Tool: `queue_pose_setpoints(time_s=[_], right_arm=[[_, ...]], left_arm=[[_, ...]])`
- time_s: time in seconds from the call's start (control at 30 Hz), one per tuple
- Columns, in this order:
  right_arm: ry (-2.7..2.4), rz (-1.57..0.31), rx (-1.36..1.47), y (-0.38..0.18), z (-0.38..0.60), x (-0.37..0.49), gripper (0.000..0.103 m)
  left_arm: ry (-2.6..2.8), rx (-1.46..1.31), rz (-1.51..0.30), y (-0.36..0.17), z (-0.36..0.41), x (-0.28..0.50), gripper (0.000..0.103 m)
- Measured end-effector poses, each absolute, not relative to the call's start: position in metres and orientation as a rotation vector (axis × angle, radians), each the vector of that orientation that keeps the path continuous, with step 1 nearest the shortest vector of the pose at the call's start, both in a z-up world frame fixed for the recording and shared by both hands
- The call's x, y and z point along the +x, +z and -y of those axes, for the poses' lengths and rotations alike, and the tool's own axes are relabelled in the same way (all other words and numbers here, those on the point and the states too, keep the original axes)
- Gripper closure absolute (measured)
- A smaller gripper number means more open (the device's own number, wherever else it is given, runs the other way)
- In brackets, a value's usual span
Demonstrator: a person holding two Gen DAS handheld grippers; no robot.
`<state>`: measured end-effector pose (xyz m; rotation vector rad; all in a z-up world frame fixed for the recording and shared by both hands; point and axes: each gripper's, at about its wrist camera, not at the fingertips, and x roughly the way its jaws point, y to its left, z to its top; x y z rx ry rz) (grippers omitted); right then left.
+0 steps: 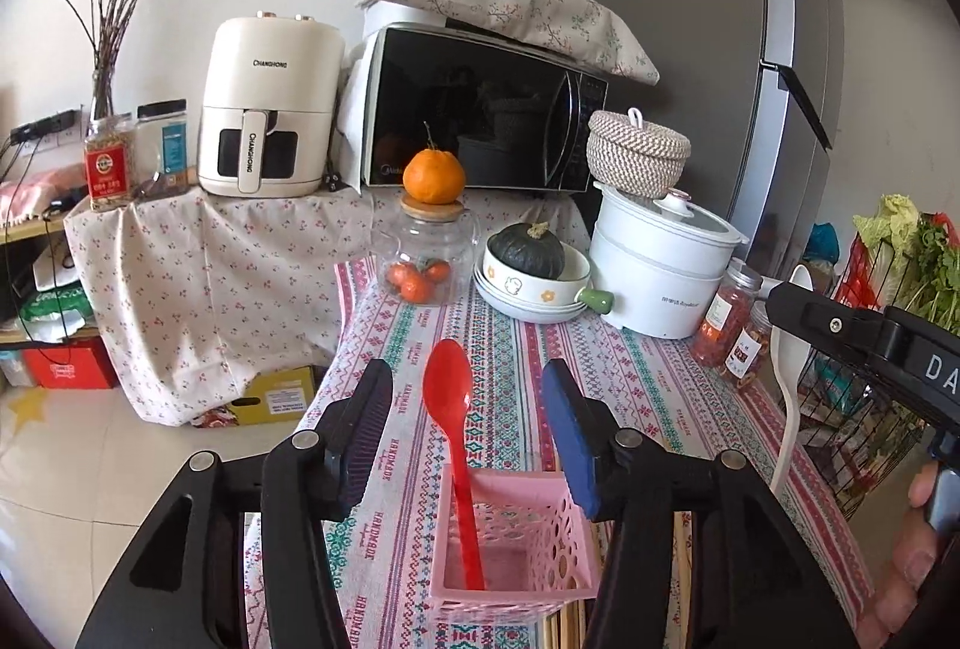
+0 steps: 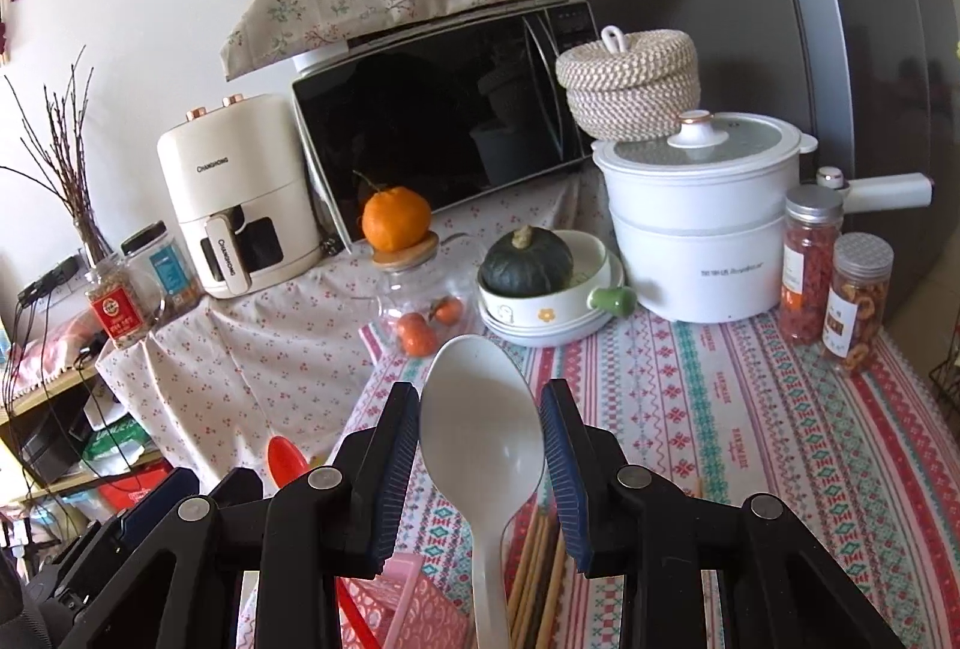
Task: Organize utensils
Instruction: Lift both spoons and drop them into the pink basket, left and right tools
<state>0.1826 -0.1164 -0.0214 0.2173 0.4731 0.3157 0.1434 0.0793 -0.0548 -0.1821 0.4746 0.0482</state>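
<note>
A red plastic spoon (image 1: 447, 397) stands handle-down in a pink lattice basket (image 1: 540, 541) on the patterned tablecloth. My left gripper (image 1: 467, 370) is open, one finger on each side of the spoon's bowl, and neither pad touches it. My right gripper (image 2: 480, 391) is shut on a white rice spoon (image 2: 483, 439), with the pads pressing on the edges of its bowl. In the left wrist view that white spoon (image 1: 786, 397) hangs handle-down at the right. Wooden chopsticks (image 2: 540, 559) lie on the cloth below it, beside the basket (image 2: 408, 607).
Behind stand a glass jar of tangerines (image 1: 420, 253), stacked bowls with a green squash (image 1: 528, 259), a white pot (image 1: 660, 265) and two snack jars (image 2: 834, 283). A wire rack of vegetables (image 1: 870, 409) stands past the table's right edge. A person's hand (image 1: 918, 547) holds the right gripper.
</note>
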Motion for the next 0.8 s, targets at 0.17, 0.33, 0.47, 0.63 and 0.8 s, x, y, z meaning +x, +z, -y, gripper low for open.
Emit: queue_pose_setpoints(time_s=[0.17,0.33,0.47,0.63,0.8], right_arm=[[0.37,-0.413,0.242,-0.013,0.099,0.18,0.066],[0.402,-0.374,0.281,-0.012,0.079,0.183,0.066],[0.403,-0.348,0.31,-0.016,0.062,0.187,0.066],[0.358,-0.329,0.332,-0.025,0.047,0.193,0.066],[0.252,-0.301,0.255,-0.036,0.035,0.192,0.065]], left_arm=[[0.06,-0.212,-0.519,-0.042,-0.101,0.128,0.042],[0.105,-0.208,-0.591,-0.042,-0.124,0.123,0.039],[0.126,-0.201,-0.652,-0.049,-0.136,0.124,0.039],[0.119,-0.201,-0.687,-0.055,-0.143,0.125,0.039],[0.116,-0.183,-0.694,-0.057,-0.147,0.124,0.039]])
